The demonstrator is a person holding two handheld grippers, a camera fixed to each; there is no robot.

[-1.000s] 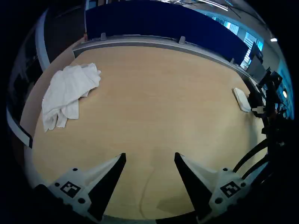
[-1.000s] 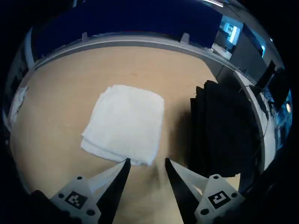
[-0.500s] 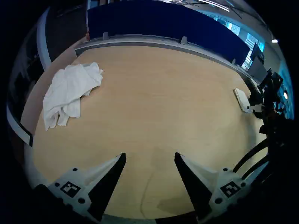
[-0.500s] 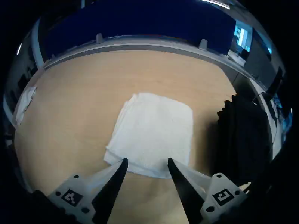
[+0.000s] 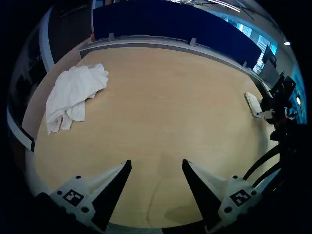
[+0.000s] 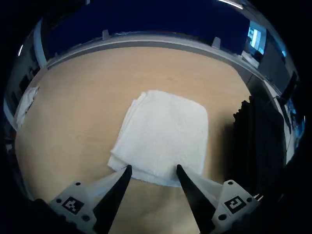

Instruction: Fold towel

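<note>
Right gripper [image 6: 153, 167]: fingers are standing apart, holding nothing, tips sitting at the near edge of the folded towel [image 6: 165, 134]. Whether they are touching the cloth cannot be told. The folded towel is lying flat on the table [image 6: 85, 85] as a neat white square of several layers, stacked edges showing on its left side. Just to its right a black ribbed object [image 6: 261, 144] is standing on the table, apart from the towel. A blue partition [image 6: 156, 19] is running along the far edge.

Left gripper [image 5: 156, 162]: fingers are also standing apart and empty, pointing over bare wood of the table [image 5: 163, 101]. A crumpled towel [image 5: 74, 93] is lying in a loose white heap at the far left, well apart from the gripper. The folded towel [image 5: 253, 103] is showing as a thin white slab at the far right edge.
</note>
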